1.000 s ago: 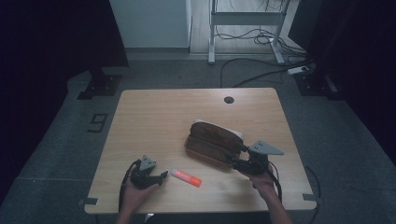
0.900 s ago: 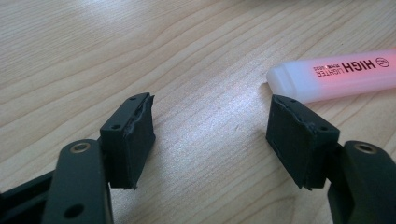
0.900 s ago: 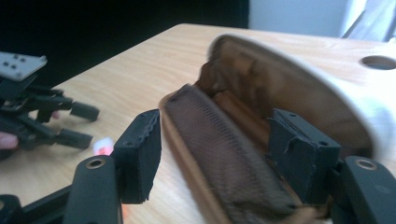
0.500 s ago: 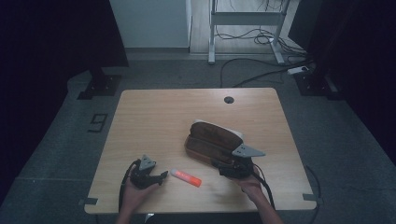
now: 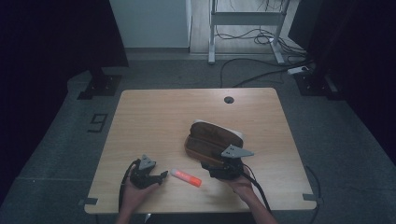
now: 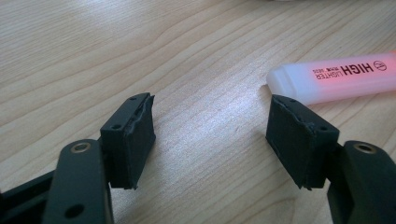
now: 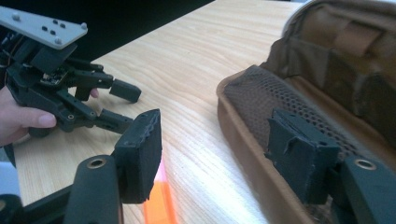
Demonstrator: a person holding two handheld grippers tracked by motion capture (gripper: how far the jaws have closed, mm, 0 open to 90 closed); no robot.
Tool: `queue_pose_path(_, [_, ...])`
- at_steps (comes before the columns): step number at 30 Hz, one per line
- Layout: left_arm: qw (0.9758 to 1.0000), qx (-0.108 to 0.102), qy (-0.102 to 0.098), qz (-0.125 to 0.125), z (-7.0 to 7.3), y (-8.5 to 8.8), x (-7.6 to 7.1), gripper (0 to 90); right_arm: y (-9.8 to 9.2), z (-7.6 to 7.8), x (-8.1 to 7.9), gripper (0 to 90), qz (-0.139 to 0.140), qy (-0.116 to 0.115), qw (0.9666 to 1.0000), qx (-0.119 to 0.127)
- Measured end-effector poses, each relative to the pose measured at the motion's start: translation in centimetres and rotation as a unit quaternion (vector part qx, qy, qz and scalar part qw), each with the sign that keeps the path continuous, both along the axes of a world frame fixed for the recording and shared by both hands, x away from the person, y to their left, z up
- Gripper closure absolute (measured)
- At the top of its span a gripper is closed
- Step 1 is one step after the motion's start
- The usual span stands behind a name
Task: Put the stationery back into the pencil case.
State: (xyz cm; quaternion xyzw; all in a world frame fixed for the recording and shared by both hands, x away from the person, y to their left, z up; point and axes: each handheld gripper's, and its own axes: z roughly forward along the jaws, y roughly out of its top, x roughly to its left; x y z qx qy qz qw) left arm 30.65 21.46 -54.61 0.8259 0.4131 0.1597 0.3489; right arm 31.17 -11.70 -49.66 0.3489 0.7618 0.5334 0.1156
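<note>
An open brown pencil case (image 5: 212, 139) lies right of the table's middle, its mesh pocket (image 7: 280, 100) facing up. A pink highlighter (image 5: 186, 177) with a white cap lies near the front edge. My left gripper (image 5: 162, 175) rests on the table just left of the highlighter, jaws open with bare wood between them (image 6: 210, 121); the highlighter's cap (image 6: 336, 77) lies just beyond its right jaw. My right gripper (image 5: 211, 167) hovers at the case's near rim, open (image 7: 217, 135). One jaw is over the mesh, the other over the table, and the pads press on nothing.
The wooden table (image 5: 154, 116) has a round cable hole (image 5: 228, 99) at its far edge. Cables trail from both grippers toward the front edge. In the right gripper view, the left gripper (image 7: 70, 93) and the hand holding it sit farther off.
My right gripper has moved left along the case's front edge, toward the highlighter, and dipped slightly. The left gripper, the highlighter and the case have stayed put.
</note>
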Motion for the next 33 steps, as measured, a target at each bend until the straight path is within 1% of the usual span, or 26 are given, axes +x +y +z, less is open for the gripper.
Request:
queue_pose_path(2, [1.0000, 0.002, -0.001, 0.000, 0.0, 0.0, 0.0, 31.9, 0.4, -0.2, 0.0, 34.9, 0.005, 0.002, 1.0000, -0.002])
queue_pose_path(9, [1.0000, -0.003, 0.002, -0.001, 0.0, 0.1, 0.0, 31.8, 2.0, -0.5, -0.2, 35.4, 0.017, 0.003, 0.9997, -0.014])
queue_pose_path(12, [1.0000, -0.004, 0.001, -0.001, 0.0, 0.1, 0.1, 31.8, 2.2, -0.5, -0.2, 35.5, 0.022, 0.004, 0.9997, -0.014])
queue_pose_path(13, [1.0000, -0.005, 0.002, -0.001, 0.0, 0.1, 0.1, 31.9, 2.5, -0.7, -0.1, 35.6, 0.025, 0.007, 0.9995, -0.018])
queue_pose_path(15, [1.0000, -0.005, 0.002, -0.002, 0.0, 0.1, 0.1, 31.9, 2.7, -1.0, -0.1, 35.7, 0.031, 0.011, 0.9993, -0.017])
queue_pose_path(22, [1.0000, -0.004, 0.002, -0.002, 0.0, 0.1, 0.2, 31.9, 3.9, -1.9, 0.0, 36.4, 0.044, 0.020, 0.9984, -0.030])
queue_pose_path(25, [1.0000, -0.005, 0.002, -0.002, 0.0, 0.1, 0.2, 31.9, 4.7, -2.4, -0.1, 37.1, 0.052, 0.027, 0.9975, -0.039])
queue_pose_path(33, [1.0000, -0.002, 0.001, -0.003, 0.0, 0.0, 0.2, 31.8, 5.8, -3.3, -0.3, 40.7, 0.064, 0.039, 0.9958, -0.053])
